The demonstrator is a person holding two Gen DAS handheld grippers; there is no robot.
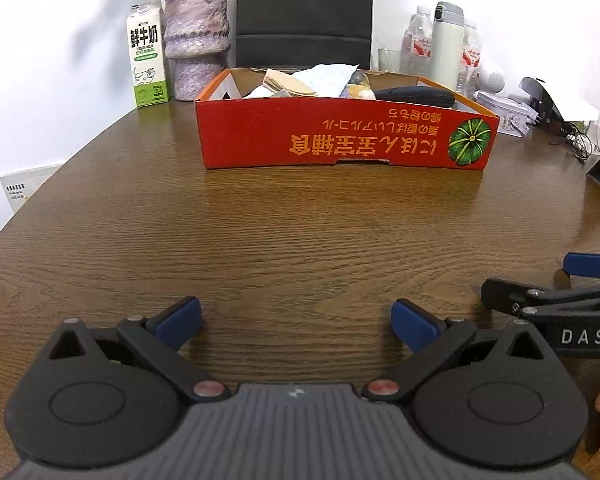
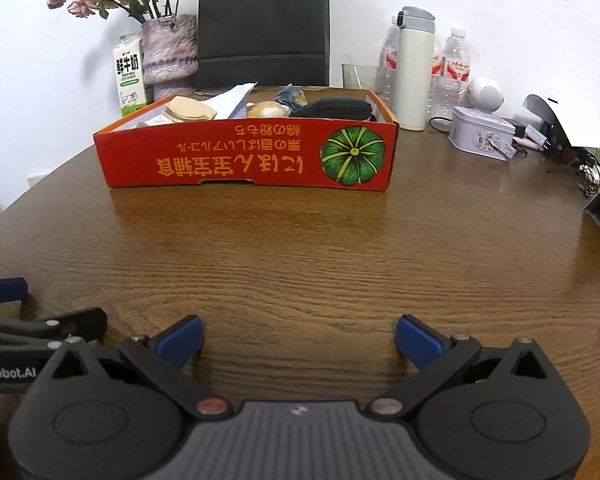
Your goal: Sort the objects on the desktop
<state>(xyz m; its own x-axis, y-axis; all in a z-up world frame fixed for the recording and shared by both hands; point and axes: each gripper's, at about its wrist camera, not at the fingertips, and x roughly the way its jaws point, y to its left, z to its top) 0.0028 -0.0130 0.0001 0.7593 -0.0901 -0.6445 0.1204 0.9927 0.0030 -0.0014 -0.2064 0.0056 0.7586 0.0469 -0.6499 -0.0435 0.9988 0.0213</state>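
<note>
Both grippers low over the bare counter, fingers wide, nothing between them.

The left gripper [image 1: 296, 322] and right gripper [image 2: 298, 340] sit side by side near the counter [image 1: 300, 240], each with its blue fingers [image 1: 180, 320] spread wide and empty. From both, the red box [image 1: 344, 136] lies at twelve o'clock, well apart, holding the sorted things: a white cloth [image 1: 324, 76], tan pads [image 1: 284, 84] and a black case [image 1: 416, 96]. A milk carton [image 1: 148, 56] and vase [image 1: 196, 44] stand at eleven o'clock beyond the box; a thermos [image 1: 446, 44], water bottles [image 2: 456, 68] and a tin [image 2: 480, 132] stand at one o'clock. A black bag [image 2: 262, 24] stands behind the box.
</note>
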